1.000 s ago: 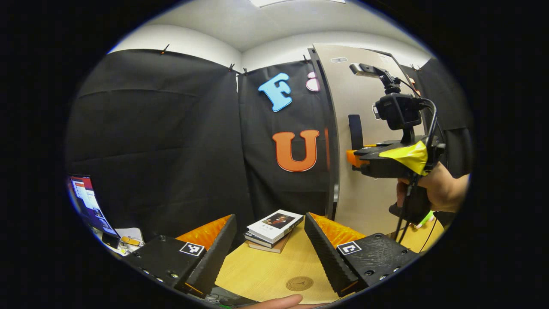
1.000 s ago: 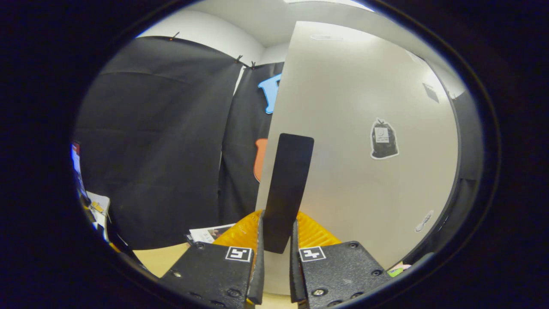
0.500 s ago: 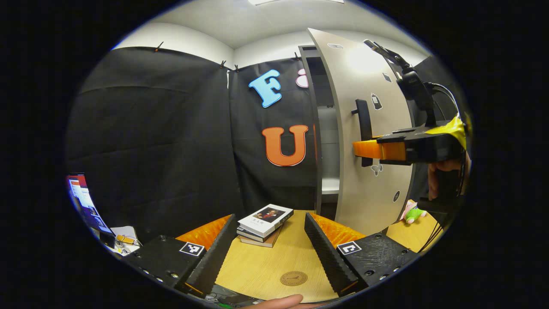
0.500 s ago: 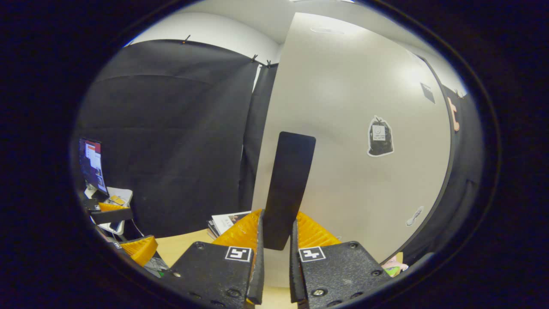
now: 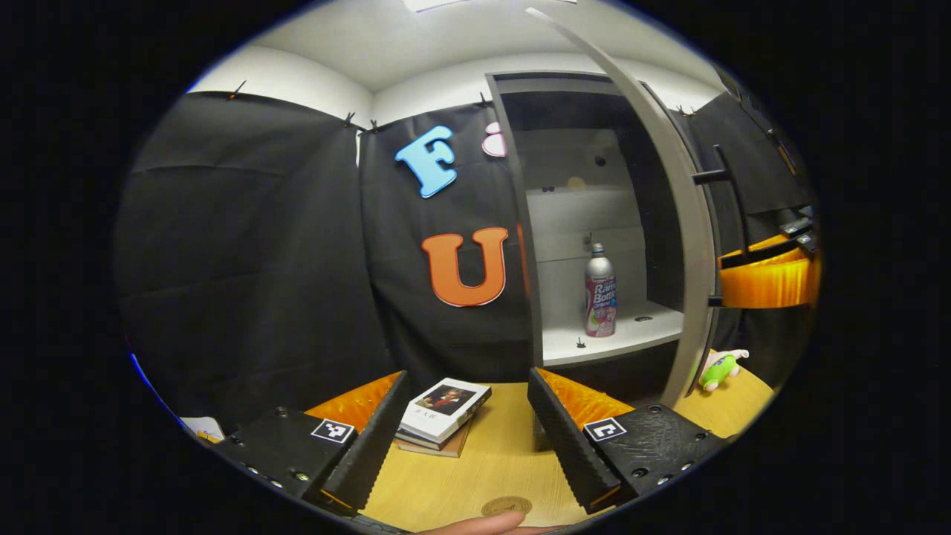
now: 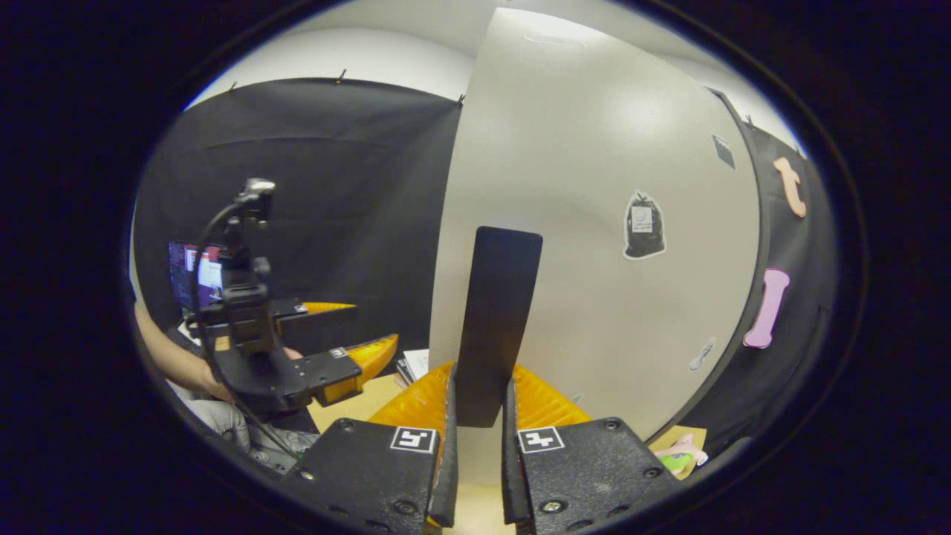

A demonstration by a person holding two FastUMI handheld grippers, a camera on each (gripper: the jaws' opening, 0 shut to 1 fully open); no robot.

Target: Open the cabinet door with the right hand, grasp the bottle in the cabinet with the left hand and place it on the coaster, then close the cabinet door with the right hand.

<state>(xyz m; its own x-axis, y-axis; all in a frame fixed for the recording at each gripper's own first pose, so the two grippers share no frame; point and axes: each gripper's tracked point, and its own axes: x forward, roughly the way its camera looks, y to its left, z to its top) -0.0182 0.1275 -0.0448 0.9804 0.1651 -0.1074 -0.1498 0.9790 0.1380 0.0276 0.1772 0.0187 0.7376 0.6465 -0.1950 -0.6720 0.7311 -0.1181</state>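
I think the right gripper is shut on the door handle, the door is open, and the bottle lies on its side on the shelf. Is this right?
One thing is wrong: the bottle stands upright on the shelf, as the left gripper view shows. The rest holds: the right gripper is shut on the door handle, and the door is open.

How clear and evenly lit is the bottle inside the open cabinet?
Left gripper view: the silver-and-pink bottle is sharp, on a bright white shelf, the recess above it dark; fisheye bows the grey cabinet door. Right gripper view: soft glare on that door.
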